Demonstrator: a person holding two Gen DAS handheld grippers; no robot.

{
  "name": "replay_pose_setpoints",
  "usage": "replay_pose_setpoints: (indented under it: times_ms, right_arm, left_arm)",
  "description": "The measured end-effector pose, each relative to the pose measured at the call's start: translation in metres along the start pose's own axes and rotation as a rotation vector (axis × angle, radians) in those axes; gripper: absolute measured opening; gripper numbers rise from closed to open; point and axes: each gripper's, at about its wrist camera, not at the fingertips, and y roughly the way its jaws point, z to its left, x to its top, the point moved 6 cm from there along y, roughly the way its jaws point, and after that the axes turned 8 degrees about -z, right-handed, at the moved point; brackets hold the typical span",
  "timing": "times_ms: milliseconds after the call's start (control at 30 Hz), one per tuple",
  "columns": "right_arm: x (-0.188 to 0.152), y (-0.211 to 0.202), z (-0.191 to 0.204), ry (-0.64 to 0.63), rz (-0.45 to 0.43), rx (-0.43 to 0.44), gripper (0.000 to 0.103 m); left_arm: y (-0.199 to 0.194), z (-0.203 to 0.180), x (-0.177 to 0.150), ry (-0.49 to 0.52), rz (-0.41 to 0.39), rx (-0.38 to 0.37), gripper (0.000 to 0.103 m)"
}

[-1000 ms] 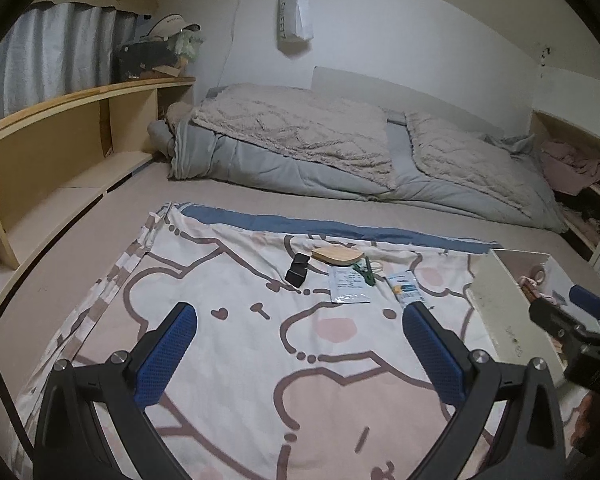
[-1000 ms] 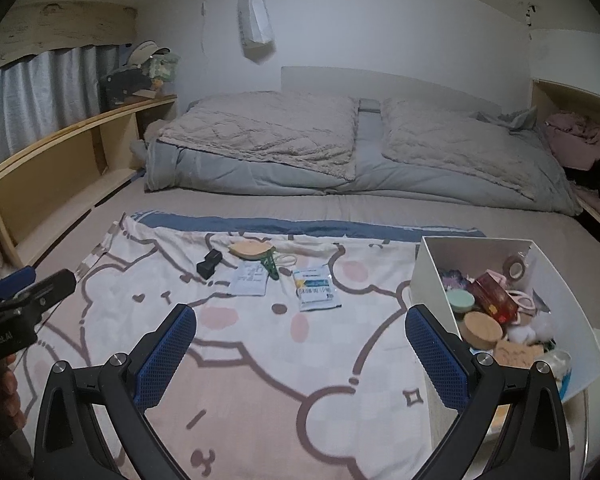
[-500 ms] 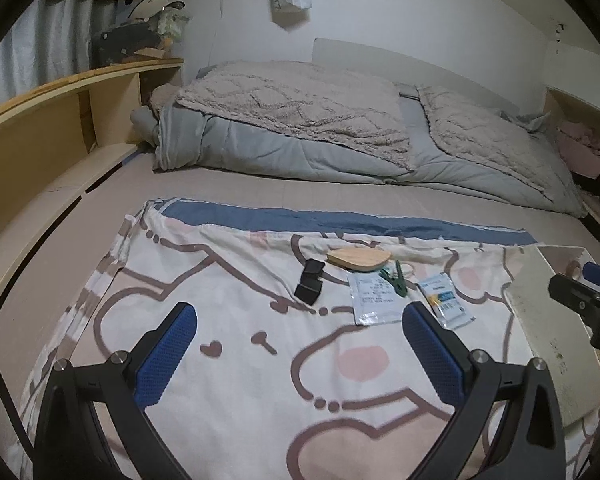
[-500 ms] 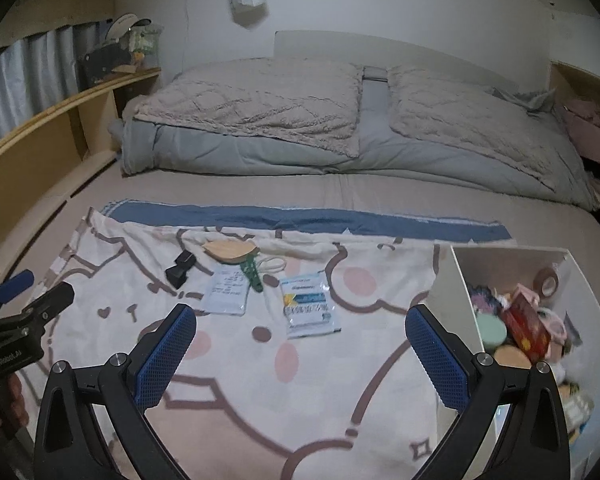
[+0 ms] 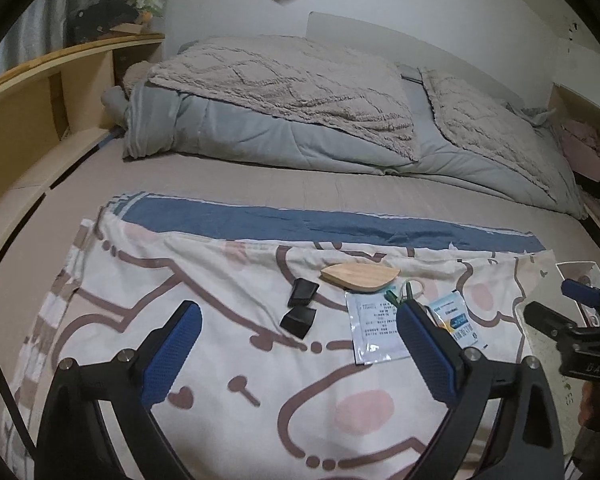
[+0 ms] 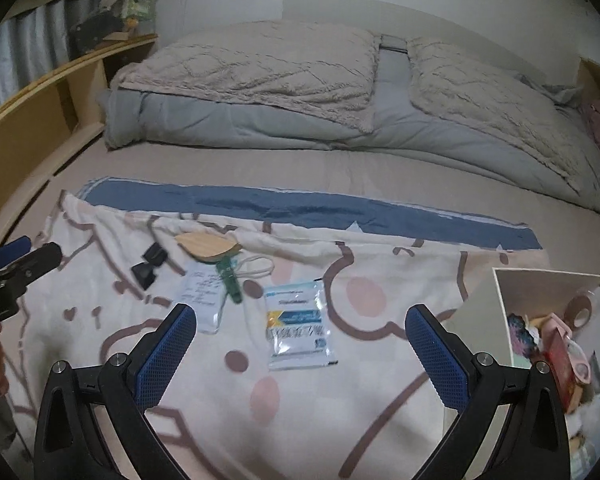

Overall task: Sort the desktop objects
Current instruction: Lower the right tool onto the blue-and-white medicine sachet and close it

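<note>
On a cartoon-printed cloth (image 5: 220, 360) lie a wooden leaf-shaped piece (image 5: 360, 276), two small black pieces (image 5: 300, 308), a white sachet (image 5: 374, 330), a green clip (image 5: 396, 296) and a blue-printed sachet (image 5: 456, 320). My left gripper (image 5: 298, 312) hovers just short of the black pieces, its jaws closing with nothing between them. My right gripper (image 6: 300, 312) stands open and empty above the blue-printed sachet (image 6: 298, 320). Left of that sachet lie the green clip (image 6: 230, 276) and a white loop (image 6: 256, 266).
A white box (image 6: 548, 274) holding several small items stands on the cloth at the right. Folded grey and beige quilts (image 5: 300, 112) fill the far end of the bed. A wooden shelf (image 5: 40, 92) runs along the left side.
Both grippers have moved forward and down toward the objects, which now look larger and nearer. The left fingers stand slightly closer together.
</note>
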Motion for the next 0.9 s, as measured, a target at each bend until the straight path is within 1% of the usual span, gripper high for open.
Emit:
replay_pose_setpoints:
  times_ms: [67,100,133,167,200,233,267,300,333,367,700,767,900]
  right_arm:
    - [0.001,0.012,0.001,0.004,-0.004,0.03,0.103]
    - [0.001,0.018,0.001,0.01,-0.006,0.036,0.102]
    - [0.002,0.023,0.001,0.021,-0.008,0.048,0.095]
    - [0.002,0.028,0.002,0.031,-0.008,0.058,0.083]
    - [0.002,0.034,0.001,0.05,0.001,0.067,0.076]
    - [0.002,0.039,-0.001,0.074,0.015,0.071,0.06]
    - [0.001,0.046,-0.003,0.116,0.033,0.093,0.05]
    - [0.0,0.051,-0.005,0.158,0.048,0.121,0.048]
    - [0.0,0.056,-0.007,0.195,0.06,0.141,0.044]
    - [0.0,0.06,-0.008,0.217,0.066,0.152,0.037]
    - [-0.004,0.102,-0.009,0.266,0.091,0.151,0.01]
    - [-0.005,0.11,-0.008,0.251,0.095,0.149,0.008]
    - [-0.009,0.126,-0.008,0.232,0.096,0.129,0.008]
  left_arm:
    - [0.011,-0.001,-0.001,-0.004,0.001,-0.002,0.091]
    - [0.016,-0.001,-0.001,-0.013,-0.001,-0.005,0.09]
    - [0.021,-0.001,-0.002,-0.023,0.002,-0.008,0.089]
    - [0.027,0.0,-0.004,-0.031,0.011,-0.017,0.087]
    - [0.033,0.001,-0.006,-0.039,0.02,-0.025,0.085]
    - [0.038,0.002,-0.008,-0.045,0.029,-0.025,0.082]
    - [0.043,0.003,-0.01,-0.051,0.039,-0.023,0.08]
    - [0.049,0.004,-0.013,-0.057,0.048,-0.023,0.08]
    - [0.052,0.004,-0.014,-0.06,0.054,-0.023,0.079]
    - [0.056,0.005,-0.016,-0.062,0.058,-0.022,0.078]
    - [0.075,0.017,-0.026,-0.057,0.071,-0.007,0.077]
    - [0.076,0.02,-0.025,-0.064,0.068,-0.008,0.077]
    - [0.079,0.023,-0.022,-0.07,0.063,-0.001,0.077]
